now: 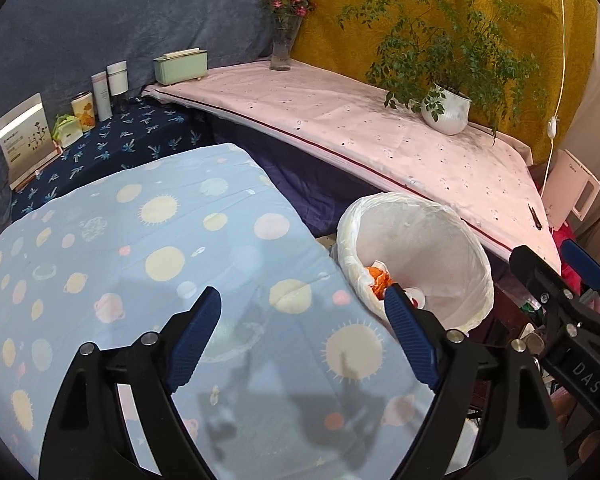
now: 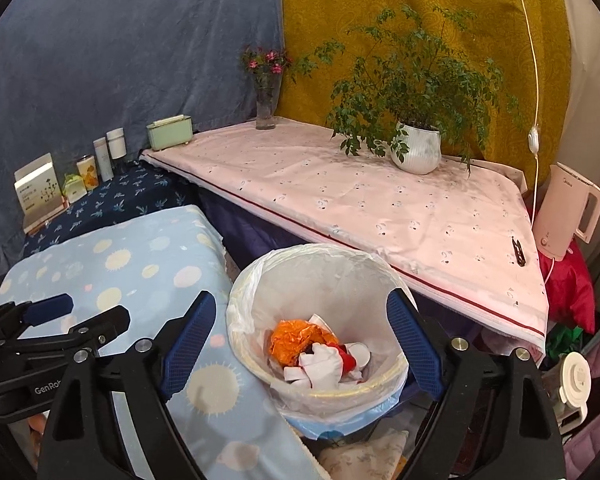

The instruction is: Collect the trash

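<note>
A trash bin with a white liner (image 2: 320, 280) stands on the floor beside the blue planet-print table (image 2: 148, 268). Inside lie crumpled orange wrapping (image 2: 296, 336) and white and red scraps (image 2: 324, 360). My right gripper (image 2: 312, 340) is open and empty, hovering right over the bin mouth. My left gripper (image 1: 304, 328) is open and empty above the blue table (image 1: 140, 264), with the bin (image 1: 416, 240) just to its right. The right gripper shows in the left wrist view (image 1: 572, 300), the left gripper in the right wrist view (image 2: 76, 316).
A pink-clothed table (image 2: 380, 200) holds a potted plant (image 2: 416, 152), a flower vase (image 2: 266, 112), a green box (image 2: 170, 132) and a black clip (image 2: 518, 252). Bottles and cartons (image 2: 96, 168) line a dark blue shelf. A pink kettle (image 2: 568, 212) stands at right.
</note>
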A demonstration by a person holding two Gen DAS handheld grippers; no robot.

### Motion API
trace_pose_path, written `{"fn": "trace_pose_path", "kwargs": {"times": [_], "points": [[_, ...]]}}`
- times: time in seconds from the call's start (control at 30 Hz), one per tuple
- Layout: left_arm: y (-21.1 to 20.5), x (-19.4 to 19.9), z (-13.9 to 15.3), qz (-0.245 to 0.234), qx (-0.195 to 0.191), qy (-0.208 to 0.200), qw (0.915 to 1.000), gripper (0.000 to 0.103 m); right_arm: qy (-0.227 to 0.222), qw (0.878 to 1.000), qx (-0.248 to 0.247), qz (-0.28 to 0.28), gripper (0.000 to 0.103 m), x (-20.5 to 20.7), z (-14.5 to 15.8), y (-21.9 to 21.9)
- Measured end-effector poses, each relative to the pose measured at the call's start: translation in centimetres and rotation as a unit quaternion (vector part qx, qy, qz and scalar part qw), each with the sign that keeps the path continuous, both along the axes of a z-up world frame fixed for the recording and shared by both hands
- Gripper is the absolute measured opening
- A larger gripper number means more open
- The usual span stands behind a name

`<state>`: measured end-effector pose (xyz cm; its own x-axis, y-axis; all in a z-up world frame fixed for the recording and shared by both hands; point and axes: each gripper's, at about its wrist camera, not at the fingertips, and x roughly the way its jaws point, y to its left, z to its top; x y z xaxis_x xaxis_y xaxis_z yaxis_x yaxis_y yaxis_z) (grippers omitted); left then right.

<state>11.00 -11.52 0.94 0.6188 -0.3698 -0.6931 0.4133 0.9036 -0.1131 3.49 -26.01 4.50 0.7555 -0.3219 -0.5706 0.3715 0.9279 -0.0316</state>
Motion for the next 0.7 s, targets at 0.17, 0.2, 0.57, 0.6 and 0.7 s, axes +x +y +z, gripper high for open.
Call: {"fn": "trace_pose_path", "kwargs": {"times": [0.17,0.2,0.57,0.6,0.7], "points": [[0.6,-0.7,-0.5,0.005,0.008,0.001,1.0000,0.086,0.016,1.000,-0.004,0.007,0.085,-0.5,-0.4,0.6],[0.7,-0.8,-0.6,0.007,0.008,0.005,0.9999,0.087,0.017,1.000,-0.004,0.008,0.086,-0.6,-0.4,0.7],[0.9,-1.9,-1.3,0.021,0.014,0.012,0.9996,0.091,0.025,1.000,0.002,-0.001,0.096,-1.9,-1.3,-0.2],[0.8,-2.0,-1.4,0.021,0.016,0.010,0.9996,0.091,0.028,1.000,0.002,-0.001,0.096,-2.0,-1.5,-0.2],[0.6,-2.3,-1.4,0.021,0.019,0.010,0.9996,0.093,0.031,1.000,0.002,-0.001,0.096,-2.3,-1.6,-0.4]]}}
